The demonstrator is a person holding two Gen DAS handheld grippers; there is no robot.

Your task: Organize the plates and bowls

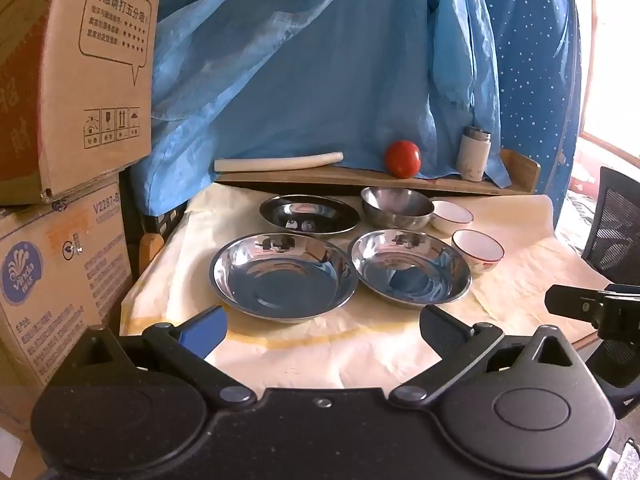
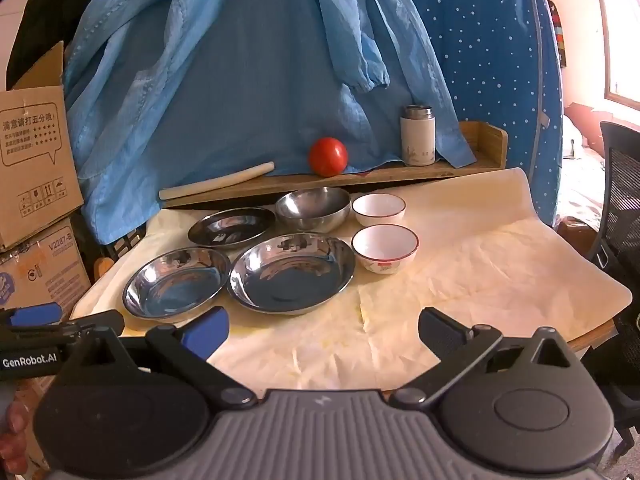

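Three steel plates lie on the cream cloth: near left plate (image 1: 284, 276) (image 2: 176, 282), near right plate (image 1: 410, 266) (image 2: 292, 272), far plate (image 1: 310, 214) (image 2: 232, 226). Behind them stands a steel bowl (image 1: 396, 208) (image 2: 312, 208). Two white red-rimmed bowls sit to its right, the far one (image 1: 452, 216) (image 2: 378, 208) and the near one (image 1: 478, 250) (image 2: 384, 248). My left gripper (image 1: 324, 330) hangs open in front of the near plates, nothing between its fingers. My right gripper (image 2: 324, 332) is open too, over bare cloth before the near right plate.
A wooden shelf (image 1: 360, 182) (image 2: 360, 174) at the back holds a tomato (image 1: 402, 159) (image 2: 328, 157), a white flask (image 1: 474, 154) (image 2: 417, 136) and a pale roll (image 1: 280, 161). Cardboard boxes (image 1: 68, 120) stand left. Blue cloth hangs behind. A mesh chair (image 2: 620, 208) is right.
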